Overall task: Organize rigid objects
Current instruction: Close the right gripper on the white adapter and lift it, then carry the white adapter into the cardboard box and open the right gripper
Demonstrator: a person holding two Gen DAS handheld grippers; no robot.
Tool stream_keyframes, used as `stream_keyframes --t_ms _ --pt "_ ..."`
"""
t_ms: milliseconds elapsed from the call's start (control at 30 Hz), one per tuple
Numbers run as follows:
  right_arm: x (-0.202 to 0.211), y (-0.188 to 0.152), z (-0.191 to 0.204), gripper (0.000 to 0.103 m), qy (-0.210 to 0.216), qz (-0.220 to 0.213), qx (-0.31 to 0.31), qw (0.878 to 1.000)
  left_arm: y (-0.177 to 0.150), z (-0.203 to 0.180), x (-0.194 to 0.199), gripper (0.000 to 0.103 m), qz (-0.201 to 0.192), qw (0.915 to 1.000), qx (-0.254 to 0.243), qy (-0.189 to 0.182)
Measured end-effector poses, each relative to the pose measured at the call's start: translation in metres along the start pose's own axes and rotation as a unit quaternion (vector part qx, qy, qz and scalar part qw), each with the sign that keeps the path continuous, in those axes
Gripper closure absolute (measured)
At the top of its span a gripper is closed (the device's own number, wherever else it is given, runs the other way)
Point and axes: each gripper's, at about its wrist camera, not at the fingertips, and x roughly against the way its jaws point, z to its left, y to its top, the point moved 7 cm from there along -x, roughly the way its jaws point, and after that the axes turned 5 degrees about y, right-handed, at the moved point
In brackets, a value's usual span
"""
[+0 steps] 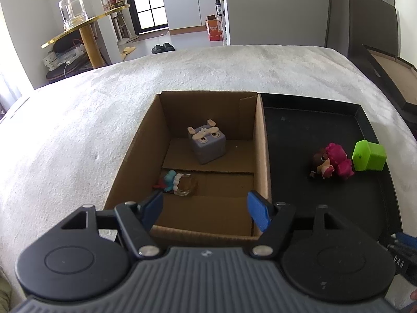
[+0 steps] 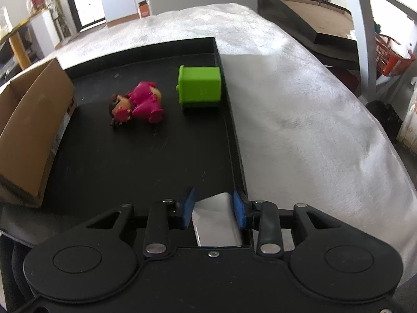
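Observation:
An open cardboard box point(image 1: 262, 140) holds a grey cube toy with a face point(image 1: 207, 143) and a small blue and white figure point(image 1: 174, 181). Beside it a black tray point(image 1: 312, 120) holds a pink-haired doll point(image 1: 331, 163) lying down and a green cube point(image 1: 368, 155). My left gripper point(image 1: 206, 210) is open and empty above the box's near edge. In the right wrist view my right gripper point(image 2: 213, 210) is shut on a silver-white flat block point(image 2: 216, 219) at the tray's point(image 2: 130, 156) near right corner. The doll point(image 2: 140, 103) and the green cube point(image 2: 199, 87) lie further in.
The box and tray sit on a white fluffy cover point(image 1: 78, 130). The box's side point(image 2: 34, 120) borders the tray on the left. A gold shelf with a glass jar point(image 1: 71, 7) stands at the back left, dark boards point(image 2: 312, 13) at the back right.

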Motion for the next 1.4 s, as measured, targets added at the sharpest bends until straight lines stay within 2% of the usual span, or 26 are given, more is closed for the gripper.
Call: stream_keyframes --t_ms 67,233,400,467,533,1000,1233,1333,1400 --pt "0.001 -0.002 0.004 0.056 0.008 0.005 0.010 1.000 0.001 0.000 0.001 0.033 -0.001 1.0000 0.001 -0.001" --pt "0.000 -0.008 0.008 0.056 -0.004 0.017 0.044 0.999 0.006 0.001 0.006 0.033 -0.009 0.9999 0.007 -0.008" --pt "-0.002 -0.013 0.015 0.058 -0.020 0.011 0.076 0.997 0.005 0.005 0.009 0.033 -0.011 0.9998 0.015 -0.010" --pt "-0.006 -0.012 0.015 0.066 -0.015 0.013 0.076 0.997 0.004 0.005 0.008 0.033 -0.010 0.9998 0.016 -0.012" --pt "-0.007 -0.008 0.017 0.066 0.006 0.009 0.070 0.998 0.004 0.006 0.008 0.033 -0.010 0.9997 0.018 -0.013" --pt "-0.025 0.029 0.027 0.066 0.009 -0.041 0.056 0.998 -0.002 0.019 -0.002 0.033 -0.001 0.9995 0.030 -0.008" --pt "-0.030 0.021 0.029 0.060 0.007 -0.015 0.062 0.998 -0.004 0.023 -0.005 0.033 0.004 0.9995 0.032 -0.004" --pt "-0.034 0.014 0.029 0.061 0.004 0.001 0.069 0.998 -0.003 0.023 -0.005 0.033 0.003 0.9994 0.033 -0.005" --pt "-0.033 0.015 0.027 0.066 0.004 -0.003 0.069 0.998 -0.002 0.023 -0.005 0.033 0.003 0.9994 0.033 -0.007"
